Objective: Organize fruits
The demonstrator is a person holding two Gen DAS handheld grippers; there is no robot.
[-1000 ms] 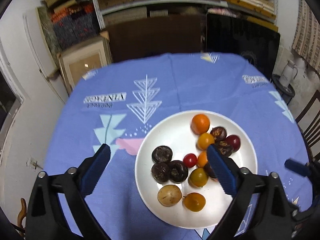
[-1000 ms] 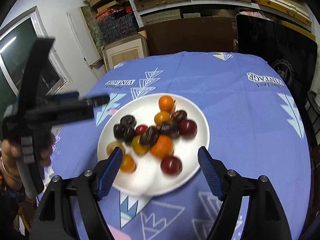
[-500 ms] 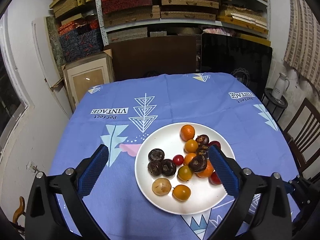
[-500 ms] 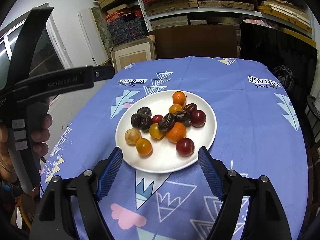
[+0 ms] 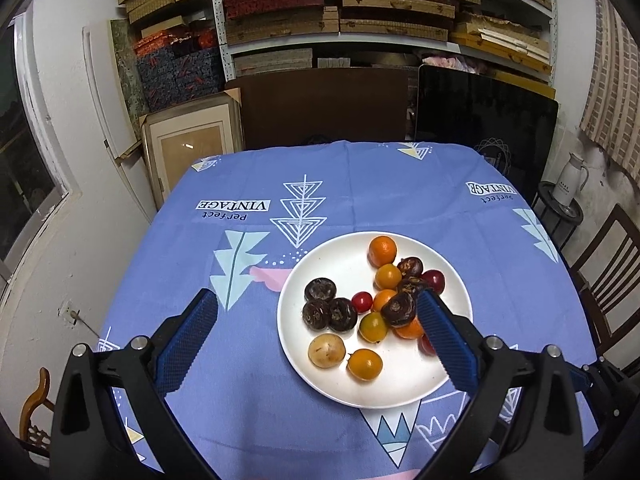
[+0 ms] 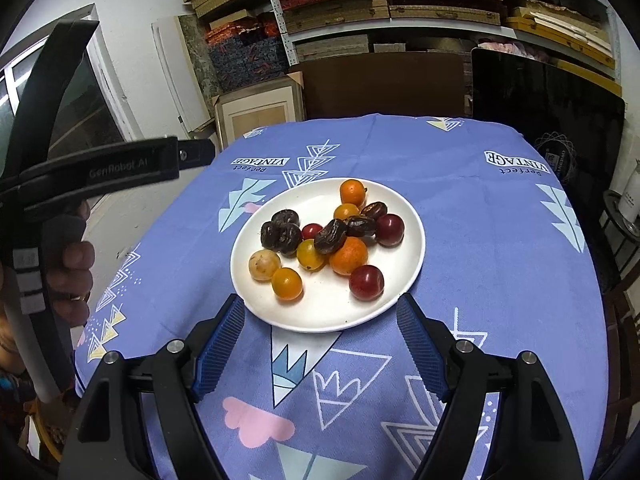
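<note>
A white plate [image 5: 344, 384] sits on the blue patterned tablecloth [image 5: 352, 184] and holds several small fruits: oranges [image 5: 382, 250], yellow-orange ones [image 5: 364, 364], dark brown ones [image 5: 320, 290], red ones [image 5: 361, 302] and a pale tan one [image 5: 326, 350]. My left gripper [image 5: 316, 336] is open and empty above the plate's near left side. In the right wrist view the plate [image 6: 320, 320] lies just beyond my right gripper [image 6: 320, 336], which is open and empty. The left gripper's body [image 6: 120, 164] shows at the left there.
The cloth [image 6: 480, 240] covers the table to its edges. Shelves with stacked boxes [image 5: 360, 12] stand behind the table. A dark panel [image 5: 484, 120] and a framed picture [image 5: 192, 148] lean at the back. A chair [image 5: 608, 272] and a white jug [image 5: 568, 178] are at the right.
Both grippers have pulled back and up from the plate, so more of the table and shelves shows. Both stay open. The fruits have not moved.
</note>
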